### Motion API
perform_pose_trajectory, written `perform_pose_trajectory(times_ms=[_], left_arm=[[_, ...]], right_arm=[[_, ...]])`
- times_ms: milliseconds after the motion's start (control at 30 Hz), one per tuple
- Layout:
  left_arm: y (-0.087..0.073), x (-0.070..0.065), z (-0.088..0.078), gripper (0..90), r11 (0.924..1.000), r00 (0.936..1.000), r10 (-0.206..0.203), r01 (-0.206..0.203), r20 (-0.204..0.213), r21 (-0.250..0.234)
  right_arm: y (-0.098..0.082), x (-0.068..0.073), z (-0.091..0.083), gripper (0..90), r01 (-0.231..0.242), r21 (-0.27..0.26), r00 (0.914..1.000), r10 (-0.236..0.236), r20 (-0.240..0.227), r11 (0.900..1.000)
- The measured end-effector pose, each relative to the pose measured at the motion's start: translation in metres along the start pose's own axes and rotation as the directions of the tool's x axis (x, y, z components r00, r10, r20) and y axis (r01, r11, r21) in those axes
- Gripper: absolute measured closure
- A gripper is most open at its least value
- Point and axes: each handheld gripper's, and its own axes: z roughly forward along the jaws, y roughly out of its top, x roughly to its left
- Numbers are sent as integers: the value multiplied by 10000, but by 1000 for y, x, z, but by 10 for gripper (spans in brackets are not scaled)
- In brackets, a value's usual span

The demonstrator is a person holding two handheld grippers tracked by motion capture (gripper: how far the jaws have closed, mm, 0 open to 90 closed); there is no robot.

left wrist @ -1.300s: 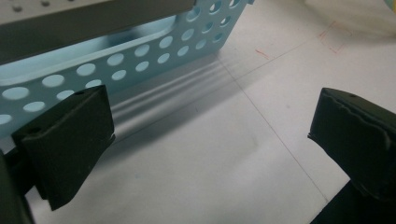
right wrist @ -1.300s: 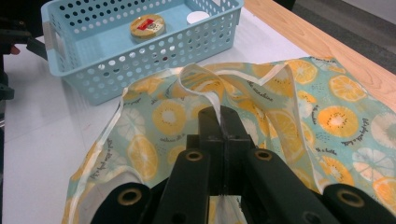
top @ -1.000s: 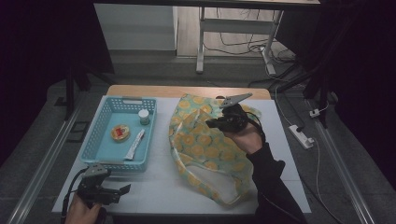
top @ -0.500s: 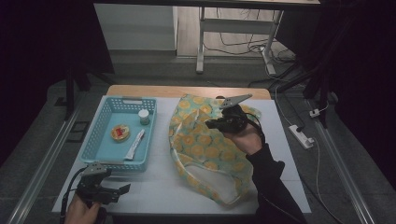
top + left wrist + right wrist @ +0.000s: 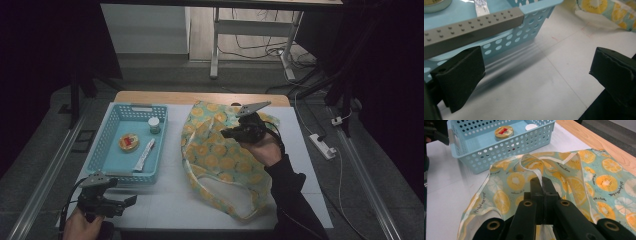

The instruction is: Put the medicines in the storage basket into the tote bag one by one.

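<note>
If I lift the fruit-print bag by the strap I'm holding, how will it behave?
Probably floppy: the fruit-print bag lies crumpled in soft folds. It looks thin, so likely light. With the right gripper pinching just the strap, the bag may sag and swing.

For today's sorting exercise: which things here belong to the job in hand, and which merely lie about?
In the job: fruit-print bag; right tongs, shut on its edge; left tongs, open.

Lying about: blue basket; round tin; small jar; sachet.
</note>
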Motion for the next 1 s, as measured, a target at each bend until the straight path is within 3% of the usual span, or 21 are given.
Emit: perform_pose_trajectory(times_ms=[133,233,500,667,800,1000], left_arm=[[3,-1,-3,0,9999,9998,139,-137,-158,85],[5,-2,-7,0,9997,9999,-26,30,-162,257],[13,-1,-19,0,9997,9999,-93,92,-46,-243],[20,3,-23,0,9991,9996,-82,71,-282,-408],[28,7,-22,0,9973,9999,-66,58,-104,-739],[38,14,-15,0,9986,9997,-119,109,-194,-514]], right_arm=[[0,0,1,893,34,54,10000,-34,13,10000],[0,0,1,893,49,57,10000,-49,28,10000],[0,0,0,893,114,76,9999,-114,28,9999],[0,0,0,893,89,75,10000,-90,30,9999],[0,0,0,893,123,51,9999,-123,60,9999],[-1,0,-1,893,111,53,9999,-111,79,9999]])
